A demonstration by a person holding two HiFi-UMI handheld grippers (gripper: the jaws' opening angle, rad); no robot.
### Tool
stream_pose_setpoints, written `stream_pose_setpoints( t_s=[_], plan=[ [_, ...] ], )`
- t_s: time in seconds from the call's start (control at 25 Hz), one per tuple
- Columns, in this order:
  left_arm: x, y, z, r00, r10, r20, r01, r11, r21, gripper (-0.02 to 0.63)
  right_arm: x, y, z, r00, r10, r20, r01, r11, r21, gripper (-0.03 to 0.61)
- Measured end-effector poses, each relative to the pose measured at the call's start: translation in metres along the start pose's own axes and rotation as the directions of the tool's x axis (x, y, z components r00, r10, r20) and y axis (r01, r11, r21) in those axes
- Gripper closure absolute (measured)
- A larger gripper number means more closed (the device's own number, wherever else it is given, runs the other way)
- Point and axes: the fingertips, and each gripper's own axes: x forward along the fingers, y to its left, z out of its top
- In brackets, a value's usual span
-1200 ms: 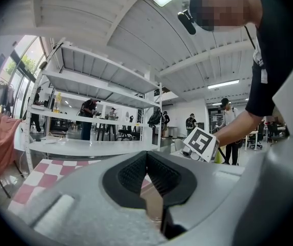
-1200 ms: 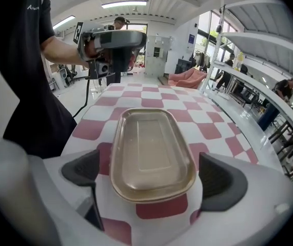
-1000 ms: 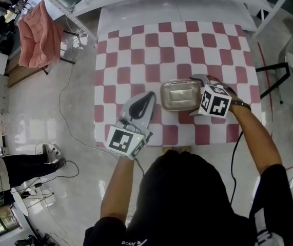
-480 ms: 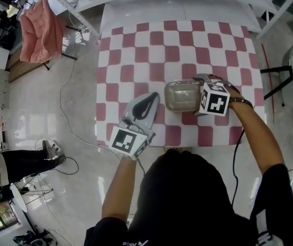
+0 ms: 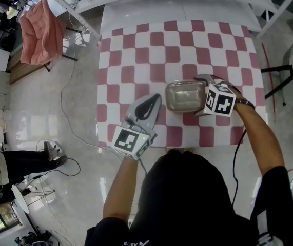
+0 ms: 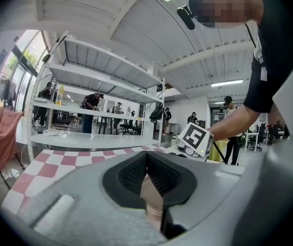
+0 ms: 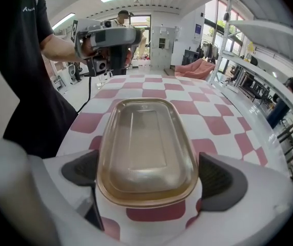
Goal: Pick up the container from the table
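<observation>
Two grippers worked over the checked table [image 7: 215, 124]. The right gripper [image 7: 147, 179] had its jaws spread wide, straddling the near end of the container [image 7: 145, 142], which sat on the table between them. One pad was close against the rim; cloth showed in the gap at the other. The left gripper [image 6: 146, 164] had its jaws pressed together and empty, with the container off to its right, apart.

The container [image 7: 146, 152] is smooth, glossy, translucent brownish plastic by the look. The table cover [image 5: 136, 50] is smooth with a slight sheen. The floor [image 5: 74, 117] is glossy. The gripper pads [image 7: 223, 181] are matt black and ribbed. The pink cloth [image 5: 41, 32] is soft fabric.
</observation>
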Motion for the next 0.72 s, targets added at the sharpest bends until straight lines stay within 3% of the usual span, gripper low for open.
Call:
stream_pose_setpoints(
  t_s=[0.36,0.44,0.72],
  plan=[
    [-0.001,0.004,-0.027,0.997,-0.03,-0.075,0.024,0.996,-0.084,0.596,-0.005,-0.003,0.004,0.984,-0.017,0.178,0.009,0.999,0.045,-0.014],
    [0.002,0.003,-0.034,0.994,-0.048,-0.1,0.037,0.993,-0.113,0.484,-0.007,-0.004,0.004,0.977,-0.017,0.214,0.004,0.998,0.06,-0.014],
    [0.02,-0.002,-0.063,0.964,-0.157,-0.215,0.1,0.962,-0.253,0.371,-0.015,-0.006,0.002,0.949,-0.027,0.313,0.0,0.996,0.085,-0.014]
  ],
)
